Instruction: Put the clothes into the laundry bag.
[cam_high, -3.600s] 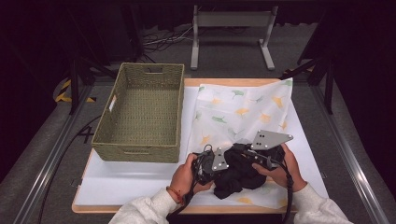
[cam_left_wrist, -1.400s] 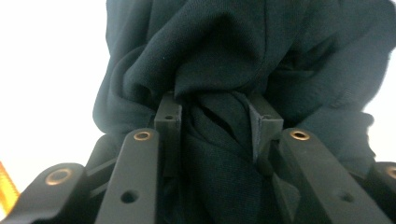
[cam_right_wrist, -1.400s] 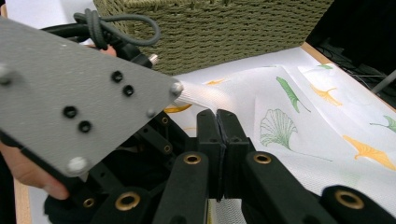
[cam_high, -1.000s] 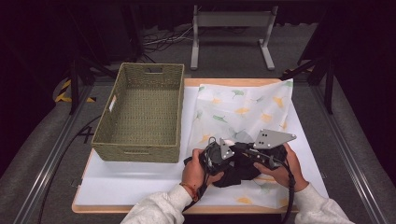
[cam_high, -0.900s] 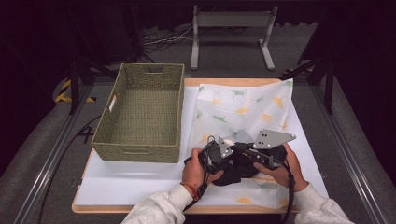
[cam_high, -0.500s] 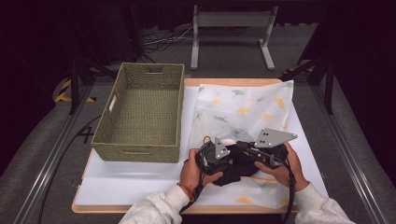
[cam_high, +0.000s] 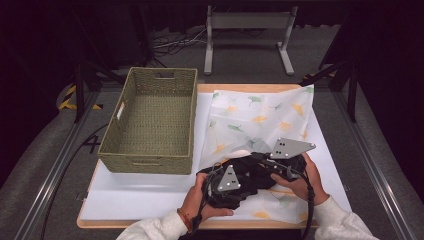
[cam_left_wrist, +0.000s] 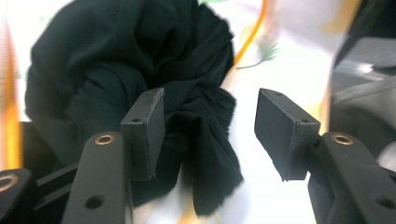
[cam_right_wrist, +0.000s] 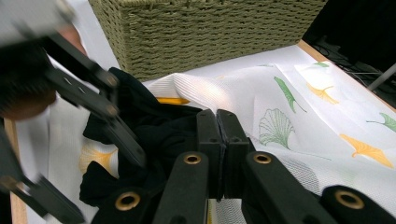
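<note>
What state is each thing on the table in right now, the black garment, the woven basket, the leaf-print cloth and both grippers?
Black fabric garment: bunched up, lying on the cloth.
Olive woven basket: upright, nothing inside.
White leaf-print cloth: spread flat, rumpled near the garment.
Left gripper: jaws just been opening, garment between them, pads not pressing.
Right gripper: jaws shut; whether they pinch the garment cannot be told.

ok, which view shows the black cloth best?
Left gripper view: the black cloth lies bunched close ahead, folds clear. The right gripper view has part of it behind the tool; the high view has it mostly hidden under both tools.
</note>
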